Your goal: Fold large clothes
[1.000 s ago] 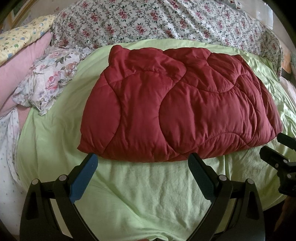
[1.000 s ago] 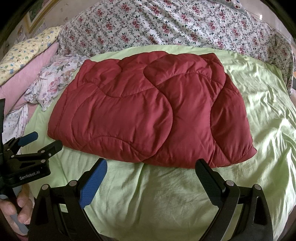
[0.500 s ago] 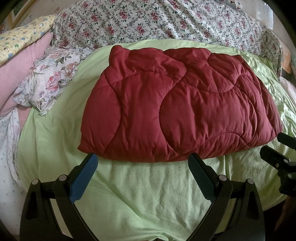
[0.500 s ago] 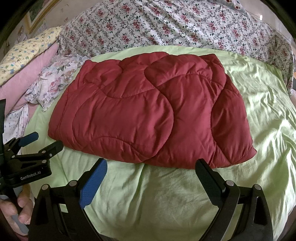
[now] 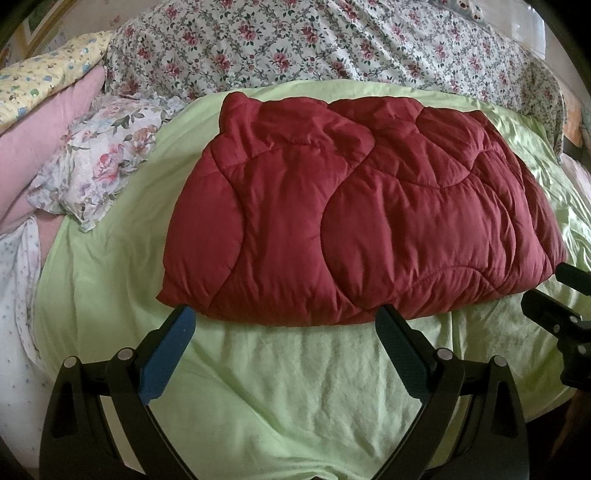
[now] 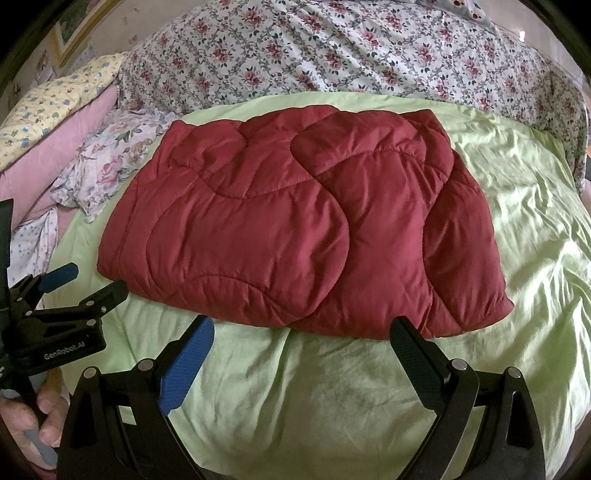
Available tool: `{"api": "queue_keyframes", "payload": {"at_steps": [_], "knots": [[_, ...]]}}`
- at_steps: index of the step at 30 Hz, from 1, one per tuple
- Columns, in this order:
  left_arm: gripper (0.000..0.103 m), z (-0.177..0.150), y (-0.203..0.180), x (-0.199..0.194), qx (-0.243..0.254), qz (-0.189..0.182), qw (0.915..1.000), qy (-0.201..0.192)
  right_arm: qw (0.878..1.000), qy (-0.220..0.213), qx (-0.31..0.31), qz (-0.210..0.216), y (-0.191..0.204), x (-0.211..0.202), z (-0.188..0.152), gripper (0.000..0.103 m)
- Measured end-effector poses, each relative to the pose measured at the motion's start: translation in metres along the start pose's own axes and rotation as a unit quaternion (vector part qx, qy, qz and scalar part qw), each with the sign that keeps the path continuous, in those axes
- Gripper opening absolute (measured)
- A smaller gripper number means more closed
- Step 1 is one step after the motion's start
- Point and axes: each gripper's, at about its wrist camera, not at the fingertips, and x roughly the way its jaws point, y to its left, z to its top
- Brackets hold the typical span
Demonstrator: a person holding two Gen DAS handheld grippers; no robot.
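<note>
while both grippers, l (image 5: pixel 282 325) & r (image 6: pixel 303 336), gape empty, red quilted jacket (image 5: pixel 354 229) lies folded on green sheet (image 5: pixel 295 387).

Home bedroom being indicated: bed being covered by green sheet (image 5: pixel 295 387), floral bedding (image 5: pixel 332 44) being piled behind, pillows (image 5: pixel 48 122) being stacked alongside, framed picture (image 6: pixel 74 29) being hung on wall.

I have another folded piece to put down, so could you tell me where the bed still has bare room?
The green sheet is bare in a wide strip between the red quilted garment's near edge and both open grippers. It is also bare right of the garment, toward the floral bedding. The left side is crowded: a crumpled floral cloth and pink pillow lie there.
</note>
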Motion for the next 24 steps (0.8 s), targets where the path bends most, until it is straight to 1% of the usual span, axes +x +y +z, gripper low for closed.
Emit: {"api": "queue_keyframes", "payload": {"at_steps": [24], "knots": [[0.099,0.0009,0.0001,-0.0001,-0.003,0.001,1.0,-0.004,1.0,-0.001,0.0,0.001,0.0011,-0.0002,0.0003,0.097]]}}
